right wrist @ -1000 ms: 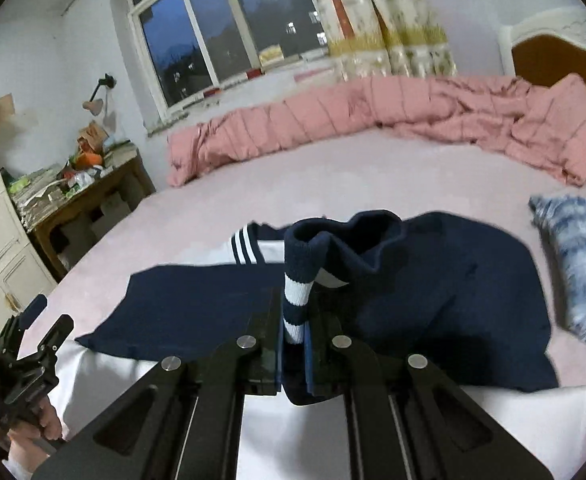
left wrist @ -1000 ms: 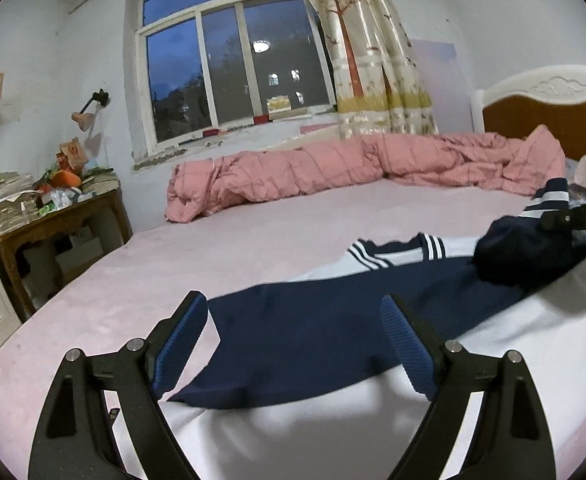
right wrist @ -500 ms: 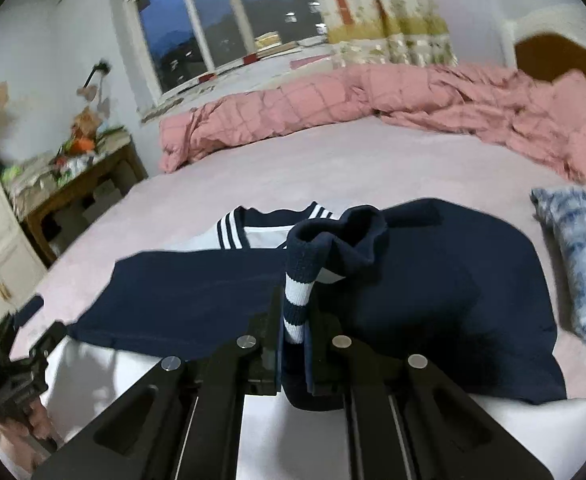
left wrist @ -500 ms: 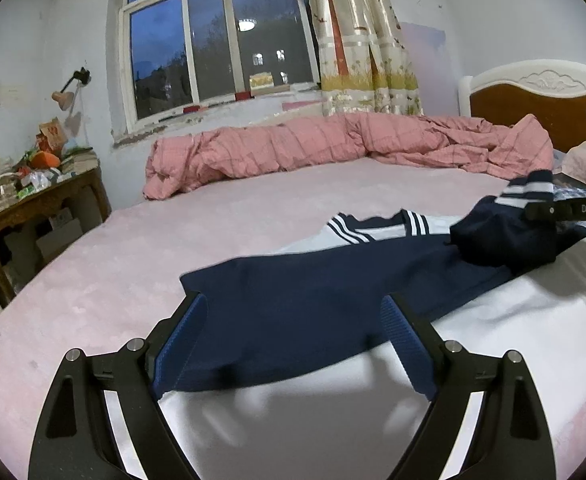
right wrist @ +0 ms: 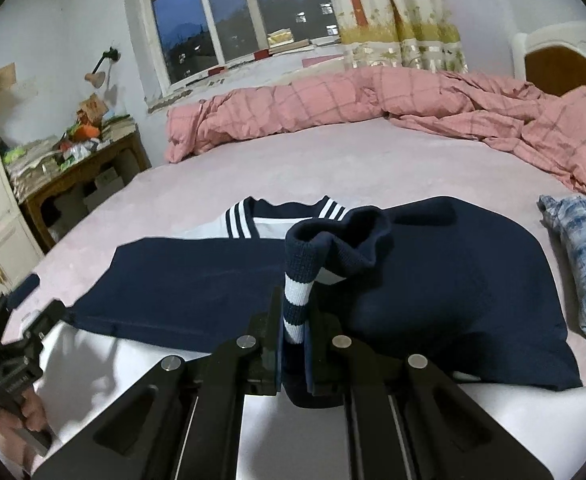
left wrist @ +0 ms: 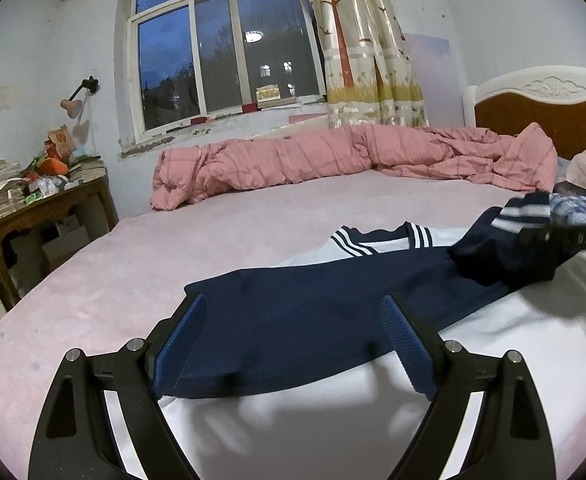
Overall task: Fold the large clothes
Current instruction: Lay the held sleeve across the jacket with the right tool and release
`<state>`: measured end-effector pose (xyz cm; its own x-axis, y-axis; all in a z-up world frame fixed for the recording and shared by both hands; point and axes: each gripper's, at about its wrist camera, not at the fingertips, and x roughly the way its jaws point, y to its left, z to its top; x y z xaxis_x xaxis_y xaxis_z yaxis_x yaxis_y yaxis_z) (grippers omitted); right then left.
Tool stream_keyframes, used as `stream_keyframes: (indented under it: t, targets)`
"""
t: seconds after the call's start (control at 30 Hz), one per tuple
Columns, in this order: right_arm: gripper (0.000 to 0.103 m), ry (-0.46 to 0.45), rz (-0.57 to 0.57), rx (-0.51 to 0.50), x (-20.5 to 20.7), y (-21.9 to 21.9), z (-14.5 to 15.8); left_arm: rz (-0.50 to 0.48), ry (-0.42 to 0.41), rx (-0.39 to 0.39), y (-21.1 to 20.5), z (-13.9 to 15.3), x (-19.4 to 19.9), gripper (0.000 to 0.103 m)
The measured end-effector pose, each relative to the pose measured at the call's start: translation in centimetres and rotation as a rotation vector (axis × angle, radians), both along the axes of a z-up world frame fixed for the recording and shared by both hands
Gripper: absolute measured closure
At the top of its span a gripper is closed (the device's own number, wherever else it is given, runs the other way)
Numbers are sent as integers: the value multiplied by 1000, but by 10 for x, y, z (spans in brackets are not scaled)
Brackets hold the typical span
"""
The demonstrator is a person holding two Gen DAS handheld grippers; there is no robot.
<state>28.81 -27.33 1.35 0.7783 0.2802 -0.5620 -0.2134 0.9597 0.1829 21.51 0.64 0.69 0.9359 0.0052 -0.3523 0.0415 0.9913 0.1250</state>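
On the pink bed [left wrist: 253,216], right tongs [right wrist: 295,320] pinching striped cuff [right wrist: 299,280], left tongs [left wrist: 293,344] spread over sweater [left wrist: 301,320] hem.

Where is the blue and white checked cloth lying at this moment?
In the right wrist view, the checked cloth lies on the bed, at the right, beside the navy sweater.

Open pink bed [left wrist: 253,232] beyond the sweater [left wrist: 293,320]; rolled quilt [left wrist: 333,156] blocks the far edge.
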Motion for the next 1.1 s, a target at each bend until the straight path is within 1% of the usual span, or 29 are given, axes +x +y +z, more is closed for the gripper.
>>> stream_keyframes:
  t: [0.17, 0.23, 0.3, 0.37, 0.4, 0.43, 0.47, 0.5, 0.57, 0.67, 0.7, 0.77, 0.87, 0.93, 1.03, 1.1]
  targets:
    - [94, 52, 8, 32, 3, 8, -18, -3, 8, -16, 4, 2, 2, 15]
    - [94, 75, -8, 59, 6, 7, -27, -2, 14, -10, 4, 1, 4, 15]
    - [93, 81, -27, 74, 5, 4, -29, -10, 27, -8, 4, -1, 5, 15]
    - [82, 71, -68, 80, 0, -3, -28, -21, 43, -10, 3, -3, 7, 15]
    - [66, 61, -89, 85, -4, -8, -27, -26, 51, -9, 2, -3, 7, 14]
    - [42, 50, -105, 90, -9, -13, -26, -28, 56, -8, 1, -4, 8, 10]
    - [34, 30, -116, 96, -14, -18, -26, -29, 55, -8, 0, -4, 7, 9]
    - [31, 6, -128, 97, -19, -24, -26, -35, 55, -8, -1, -4, 6, 9]
    - [31, 9, -167, 82, -24, -33, -26, -53, 57, -3, -6, -4, 4, 9]
    - [31, 4, -190, 124, -30, -49, -18, -83, 44, 13, -14, -2, -1, 6]
    - [31, -15, -212, 123, -33, -56, -11, -95, 41, 15, -18, 0, -3, 6]
    - [31, -53, -243, 107, -36, -65, 2, -128, 41, 23, -28, 4, -3, 5]
    - [31, -122, -344, 39, -45, -83, 18, -180, 43, 59, -48, 17, 2, 1]
    - [31, -131, -393, 26, -47, -95, 22, -237, 62, 44, -64, 26, 7, 1]
    - [31, -132, -439, 88, -49, -120, 29, -345, 102, 12, -95, 34, 18, 1]
    - [31, -133, -485, 128, -52, -137, 32, -407, 141, 5, -121, 32, 29, 1]
